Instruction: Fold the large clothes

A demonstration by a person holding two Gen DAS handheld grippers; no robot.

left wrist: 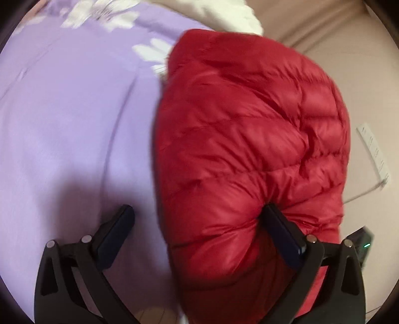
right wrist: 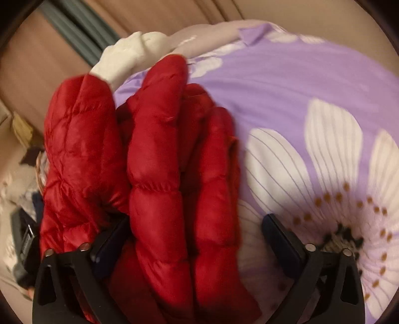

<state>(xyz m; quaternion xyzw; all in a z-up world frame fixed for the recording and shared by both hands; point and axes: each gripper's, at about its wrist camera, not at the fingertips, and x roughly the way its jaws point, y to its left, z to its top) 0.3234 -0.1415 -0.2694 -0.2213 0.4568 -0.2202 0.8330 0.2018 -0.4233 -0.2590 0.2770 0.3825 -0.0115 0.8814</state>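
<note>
A red quilted puffer jacket point(left wrist: 249, 139) lies bunched on a purple flowered bedsheet point(left wrist: 69, 119). My left gripper point(left wrist: 197, 216) is open; jacket fabric fills the right half of its gap and presses against the right finger point(left wrist: 281, 231). In the right wrist view the jacket point(right wrist: 154, 174) is folded into thick upright layers. My right gripper point(right wrist: 197, 226) is open, with the layers between the jaws against the left finger point(right wrist: 112, 236); the right finger point(right wrist: 281, 236) stands apart over the sheet point(right wrist: 299, 104).
A white fluffy cloth point(right wrist: 124, 54) lies at the bed's far end, also in the left wrist view point(left wrist: 224, 12). Beige floor point(left wrist: 324, 37) with a white power strip point(left wrist: 374, 149) is right of the bed. Clutter point(right wrist: 20, 199) sits at the left.
</note>
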